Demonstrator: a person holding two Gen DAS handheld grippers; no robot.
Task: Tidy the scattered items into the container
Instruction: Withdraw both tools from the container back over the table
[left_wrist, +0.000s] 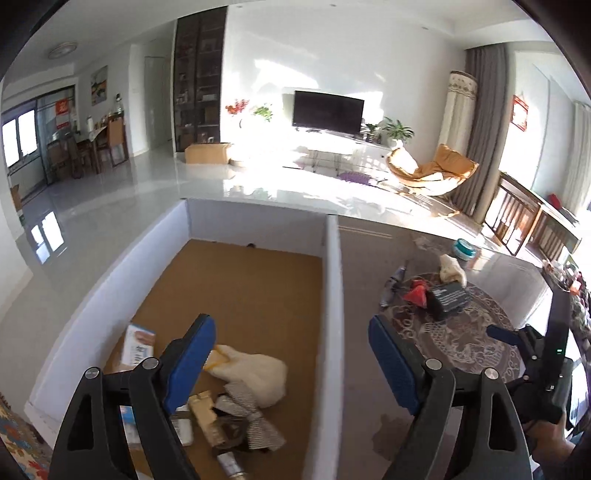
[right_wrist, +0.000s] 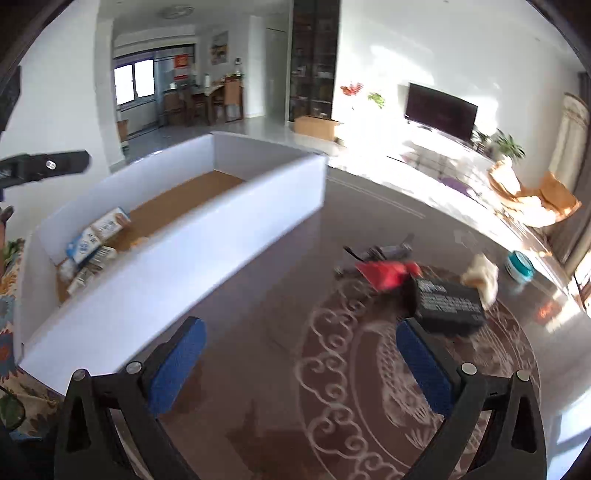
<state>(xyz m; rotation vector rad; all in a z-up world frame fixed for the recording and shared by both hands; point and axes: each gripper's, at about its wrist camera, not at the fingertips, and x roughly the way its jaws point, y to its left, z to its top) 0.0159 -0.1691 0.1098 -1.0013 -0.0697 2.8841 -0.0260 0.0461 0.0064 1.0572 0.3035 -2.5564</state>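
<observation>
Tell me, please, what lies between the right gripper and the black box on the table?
Only bare patterned tabletop lies between the open right gripper and the black box, as the right wrist view shows.

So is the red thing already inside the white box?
No, the red thing lies out on the patterned table, beside the black box and apart from the white box.

Wide-apart right hand-held gripper (right_wrist: 301, 360) above table (right_wrist: 258, 295)

Right wrist view was smeared, so the black box (right_wrist: 448, 304) print was unreadable. In the container (left_wrist: 332, 295), the left gripper's finger (left_wrist: 190, 363) covered part of the cream cloth (left_wrist: 255, 373).
</observation>
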